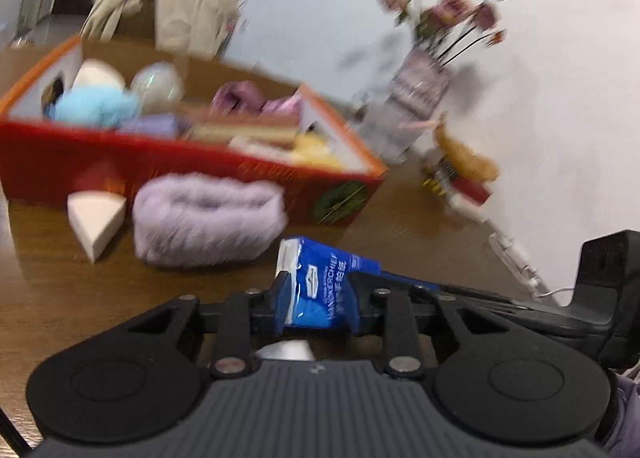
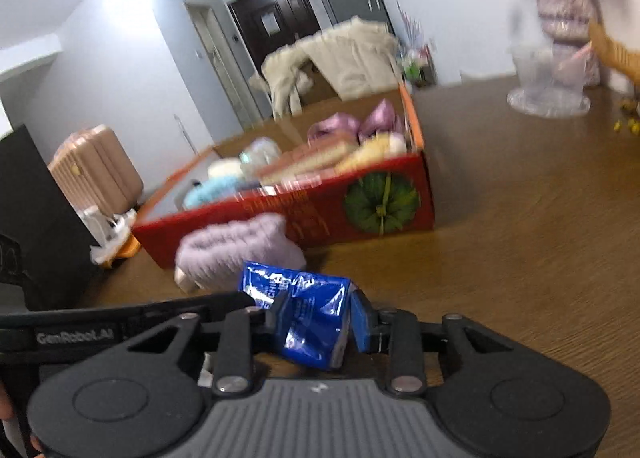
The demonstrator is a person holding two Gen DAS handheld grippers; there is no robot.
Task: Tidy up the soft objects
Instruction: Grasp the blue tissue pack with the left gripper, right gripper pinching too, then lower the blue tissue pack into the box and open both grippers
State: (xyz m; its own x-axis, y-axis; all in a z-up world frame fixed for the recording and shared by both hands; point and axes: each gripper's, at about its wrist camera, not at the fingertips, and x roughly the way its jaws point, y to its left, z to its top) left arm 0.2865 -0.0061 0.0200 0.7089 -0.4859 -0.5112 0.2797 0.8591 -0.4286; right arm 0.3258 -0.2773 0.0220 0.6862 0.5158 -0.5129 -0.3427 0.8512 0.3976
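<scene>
A blue tissue pack (image 1: 316,270) sits pinched between the fingers of my left gripper (image 1: 318,290), which is shut on it. In the right wrist view a crumpled blue tissue pack (image 2: 280,282) is squeezed by my right gripper (image 2: 316,314), also shut on it. Whether both hold the same pack I cannot tell. A black finger (image 2: 192,306) of the left gripper reaches in beside it. Just beyond lie a lilac fluffy towel (image 1: 208,218) (image 2: 236,246) and a pink wedge sponge (image 1: 94,218). They rest against a red box (image 1: 100,162) (image 2: 304,214) filled with several soft items.
The wooden table (image 2: 520,218) carries a vase of dried flowers (image 1: 420,86) (image 2: 552,70) near the wall. An orange plush (image 1: 468,166) lies beside the vase. A cream bag (image 1: 168,6) stands behind the box, and a pink suitcase (image 2: 96,170) is on the floor to the left.
</scene>
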